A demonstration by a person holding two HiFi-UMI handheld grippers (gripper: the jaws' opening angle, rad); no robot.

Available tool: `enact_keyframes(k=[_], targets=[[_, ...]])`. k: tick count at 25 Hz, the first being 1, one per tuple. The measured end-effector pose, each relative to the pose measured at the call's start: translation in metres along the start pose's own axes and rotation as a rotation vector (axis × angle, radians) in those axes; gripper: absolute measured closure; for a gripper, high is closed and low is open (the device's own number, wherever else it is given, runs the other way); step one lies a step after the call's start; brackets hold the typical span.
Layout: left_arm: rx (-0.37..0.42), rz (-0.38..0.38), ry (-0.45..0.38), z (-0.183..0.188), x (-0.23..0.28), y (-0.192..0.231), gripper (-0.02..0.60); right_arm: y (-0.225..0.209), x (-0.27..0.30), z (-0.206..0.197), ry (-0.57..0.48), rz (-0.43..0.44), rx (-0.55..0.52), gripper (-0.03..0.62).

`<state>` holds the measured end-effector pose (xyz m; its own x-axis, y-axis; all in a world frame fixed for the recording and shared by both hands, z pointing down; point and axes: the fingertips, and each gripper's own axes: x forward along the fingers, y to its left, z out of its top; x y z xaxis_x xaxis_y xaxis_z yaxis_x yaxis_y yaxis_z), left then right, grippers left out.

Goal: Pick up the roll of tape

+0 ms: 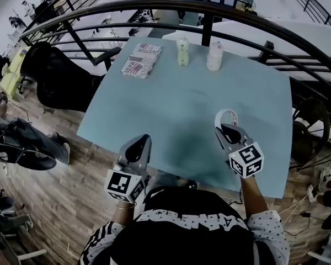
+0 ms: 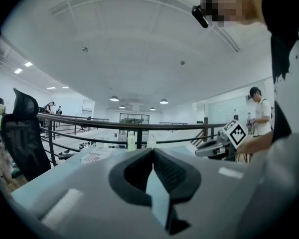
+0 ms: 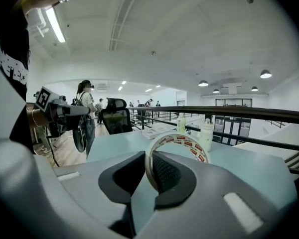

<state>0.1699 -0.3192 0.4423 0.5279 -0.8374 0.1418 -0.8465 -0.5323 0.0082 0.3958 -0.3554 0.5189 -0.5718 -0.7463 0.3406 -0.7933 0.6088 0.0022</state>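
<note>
Holding the roll of tape (image 1: 227,116) upright by its rim above the pale blue tabletop (image 1: 176,109), right gripper (image 1: 228,132) jaws clamped on it, left gripper (image 1: 141,142) jaws closed together, empty.

Greenish bottle (image 1: 182,51), white bottle (image 1: 214,57), packet (image 1: 141,60)
</note>
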Motion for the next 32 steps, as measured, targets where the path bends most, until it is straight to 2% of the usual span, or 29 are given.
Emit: enact_keyframes(k=[13,32], targets=[[0.008,-0.042,-0.006,0.002,0.009,-0.012,0.581,0.015,-0.039,0.045,-0.146,0.003,0.002,0.542],[0.009,-0.051,-0.009,0.001,0.014,-0.012,0.581,0.022,-0.043,0.051,-0.167,0.028,0.013,0.542]])
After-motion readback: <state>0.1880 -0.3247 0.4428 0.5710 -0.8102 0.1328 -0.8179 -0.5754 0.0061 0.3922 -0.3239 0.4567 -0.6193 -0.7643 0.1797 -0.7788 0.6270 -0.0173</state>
